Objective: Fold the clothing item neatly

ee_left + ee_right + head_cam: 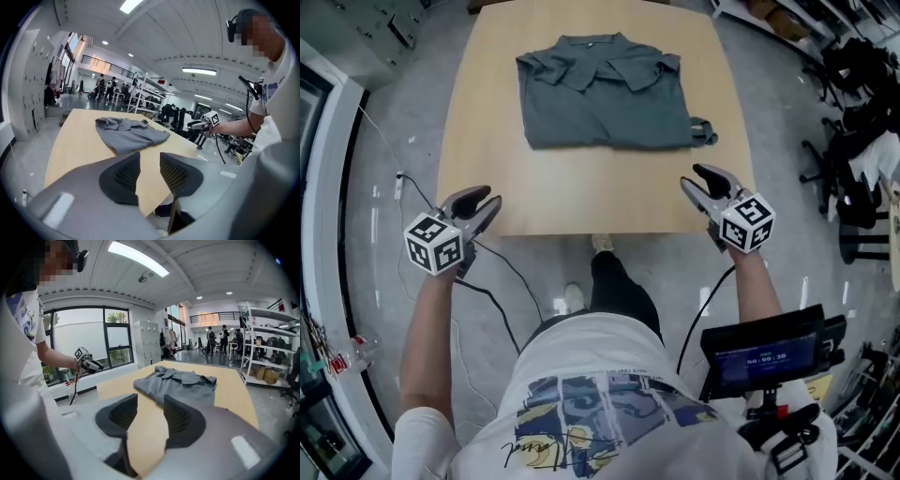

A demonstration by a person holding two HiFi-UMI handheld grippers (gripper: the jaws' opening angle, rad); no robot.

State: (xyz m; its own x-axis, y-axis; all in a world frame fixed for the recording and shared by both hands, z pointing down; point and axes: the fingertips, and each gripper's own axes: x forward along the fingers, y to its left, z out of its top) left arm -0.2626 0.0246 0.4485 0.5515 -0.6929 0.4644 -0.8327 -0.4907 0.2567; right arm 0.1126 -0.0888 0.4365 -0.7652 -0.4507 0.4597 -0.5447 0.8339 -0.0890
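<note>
The tabletop lies under the shirt and shows a wide bare band on the shirt's near side. The shirt itself sits flat, already a compact grey rectangle, collar at its far edge. My left gripper hangs well short of the shirt's near left corner. Its jaws are apart with nothing between them, only bare wood showing through the gap. My right gripper is the same off the near right corner: jaws apart, empty, clear of the cloth. The smallest thing matters most: a sleeve end pokes out past the shirt's right edge near the front corner. I judge the fold is nearly done and that this tab is what spoils it. To finish well I would bring the right jaws in low from that side and pinch only the stray end. Then I would tuck it under the top layer while the left jaws press lightly on the shirt's near edge, so the stack does not slide or open.
</note>
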